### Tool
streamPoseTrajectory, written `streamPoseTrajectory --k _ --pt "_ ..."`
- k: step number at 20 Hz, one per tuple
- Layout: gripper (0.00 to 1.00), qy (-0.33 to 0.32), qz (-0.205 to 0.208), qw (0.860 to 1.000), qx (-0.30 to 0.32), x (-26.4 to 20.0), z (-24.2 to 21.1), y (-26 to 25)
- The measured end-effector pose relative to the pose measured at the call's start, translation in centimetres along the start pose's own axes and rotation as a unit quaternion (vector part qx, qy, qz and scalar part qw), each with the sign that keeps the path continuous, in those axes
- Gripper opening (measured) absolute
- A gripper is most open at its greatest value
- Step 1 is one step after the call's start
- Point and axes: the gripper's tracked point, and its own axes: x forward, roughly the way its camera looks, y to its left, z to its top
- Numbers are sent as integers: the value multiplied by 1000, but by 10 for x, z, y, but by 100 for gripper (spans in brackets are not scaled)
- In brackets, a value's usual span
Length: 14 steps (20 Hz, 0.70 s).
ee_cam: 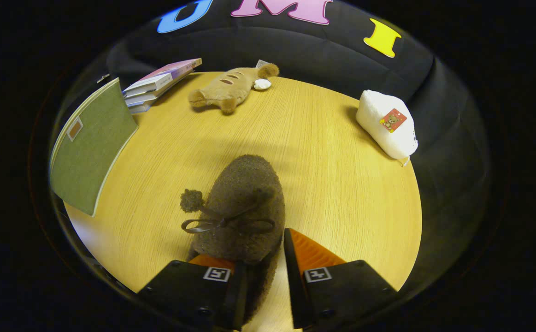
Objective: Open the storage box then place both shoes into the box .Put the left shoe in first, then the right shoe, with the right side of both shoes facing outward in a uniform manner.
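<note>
Gripper (262, 258) sits low over the wooden table (341, 184), fingers spread apart with the heel end of a brown fuzzy shoe (242, 207) between them. Left finger lies against or under the shoe's rear; right finger (311, 253) stands just beside the shoe's right flank, with a sliver of table visible between them lower down. Cannot tell whether both fingers press on the shoe, so the grasp is unconfirmed.

Shoe: plush brown, toe pointing away from the fingers toward the middle of the table. Thin dark ribbon bow (226, 224) across the top, with a small pompom (191, 200) hanging off its left side. Sole appears down on the table.

Other items on the table:
- green flat book or folder (90, 147), beyond the fingers to the left, overhanging the table edge
- stack of books (157, 85) past the green one, at the far left rim
- tan plush toy (231, 87) lying at the far side, a small white object (262, 84) touching it
- white soft pack (387, 124) with a small red picture label, at the far right edge, well apart from the shoe
</note>
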Motion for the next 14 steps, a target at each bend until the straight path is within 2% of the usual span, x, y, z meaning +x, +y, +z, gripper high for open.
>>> streamPoseTrajectory --k 3,4,9,14 --pt "19 -1 -37 999 -10 1 -1 -8" --pt "8 2 -35 999 1 0 -1 -5" --pt "5 -9 -19 998 60 -24 6 2" --pt "5 -51 8 994 97 -80 52 25"
